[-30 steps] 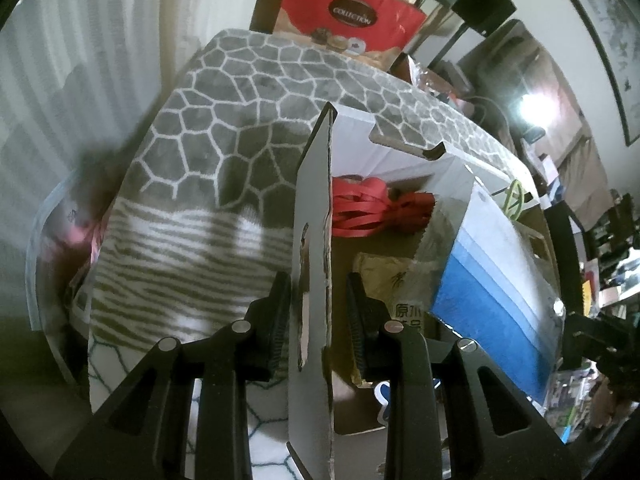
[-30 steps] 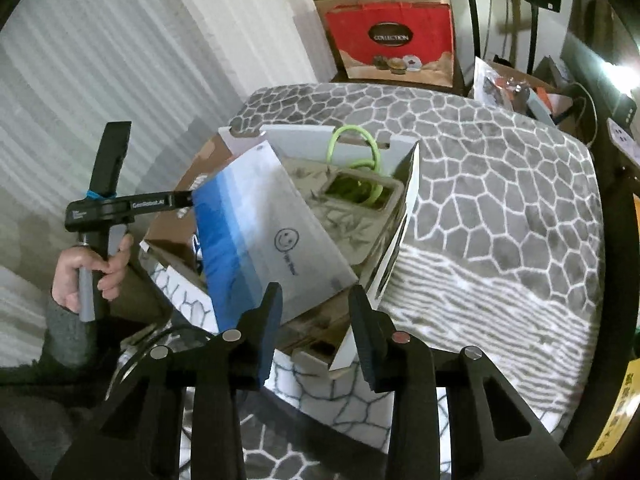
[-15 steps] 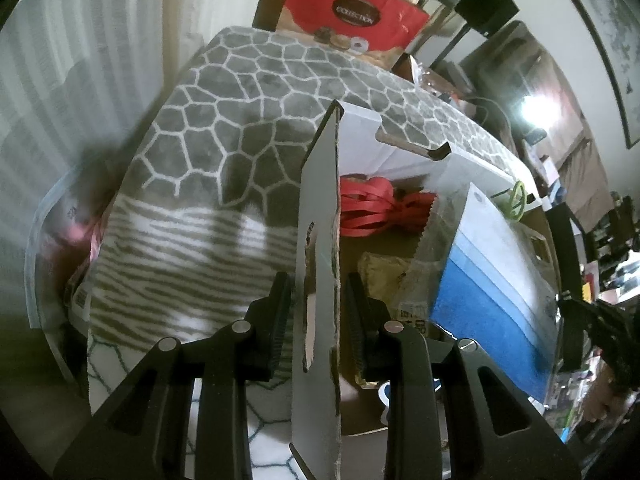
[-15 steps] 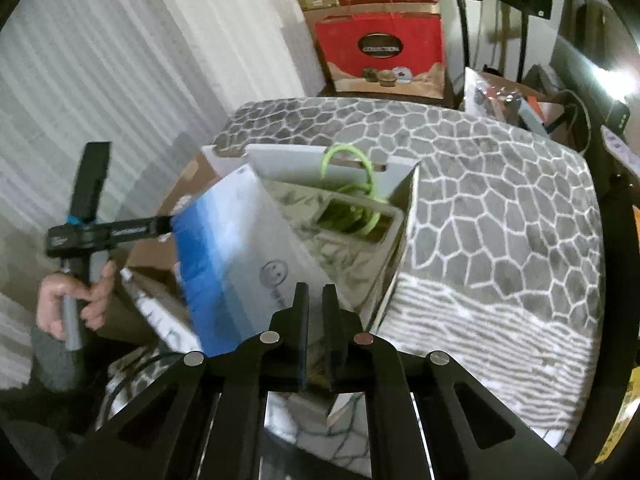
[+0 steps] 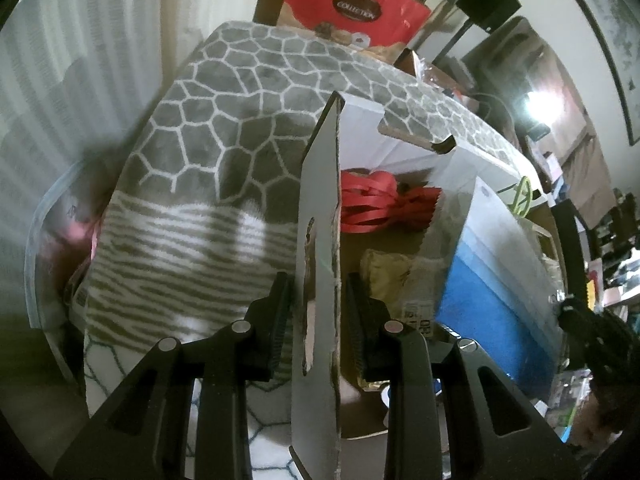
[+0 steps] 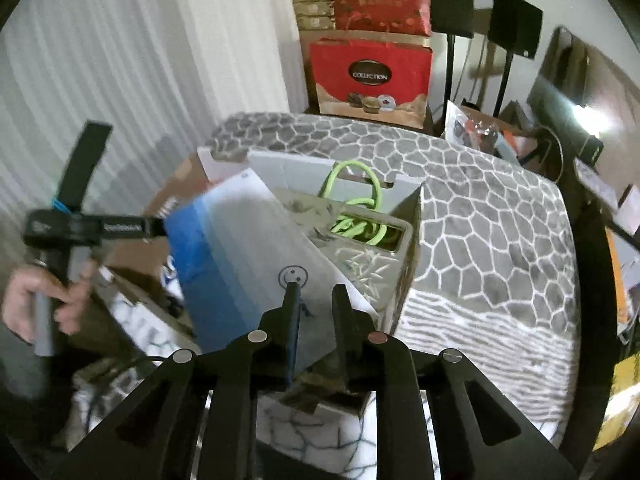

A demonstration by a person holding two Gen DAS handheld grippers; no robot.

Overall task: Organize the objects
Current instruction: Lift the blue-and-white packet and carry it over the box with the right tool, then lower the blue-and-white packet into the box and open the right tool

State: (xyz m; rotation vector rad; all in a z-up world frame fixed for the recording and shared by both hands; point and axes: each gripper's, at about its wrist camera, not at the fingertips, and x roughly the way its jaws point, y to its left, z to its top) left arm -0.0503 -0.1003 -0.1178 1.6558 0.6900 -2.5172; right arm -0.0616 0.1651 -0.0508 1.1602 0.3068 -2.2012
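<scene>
An open cardboard box (image 6: 280, 168) sits on the patterned table. A blue-and-white zip pouch (image 6: 240, 248) leans out of it; it also shows in the left wrist view (image 5: 492, 280). My right gripper (image 6: 316, 300) straddles the pouch's lower corner, jaws a small gap apart. My left gripper (image 5: 318, 300) straddles the upright box flap (image 5: 320, 240), jaws apart, not pressing it. Inside lie a red ribbon (image 5: 376, 204), a green cord (image 6: 356, 208) and a patterned case (image 6: 360, 256).
The table wears a grey honeycomb cloth (image 6: 480, 208). A red "Collection" gift bag (image 6: 372, 76) and stacked boxes stand behind it. White curtains hang on the left. Clutter and a bright lamp (image 5: 536, 104) fill the right side. A plastic bin (image 5: 44, 248) sits beside the table.
My right gripper closed onto the pouch half a second ago and has now opened slightly, moving up toward the box. The pouch tilted further. My left gripper stayed around the flap.
</scene>
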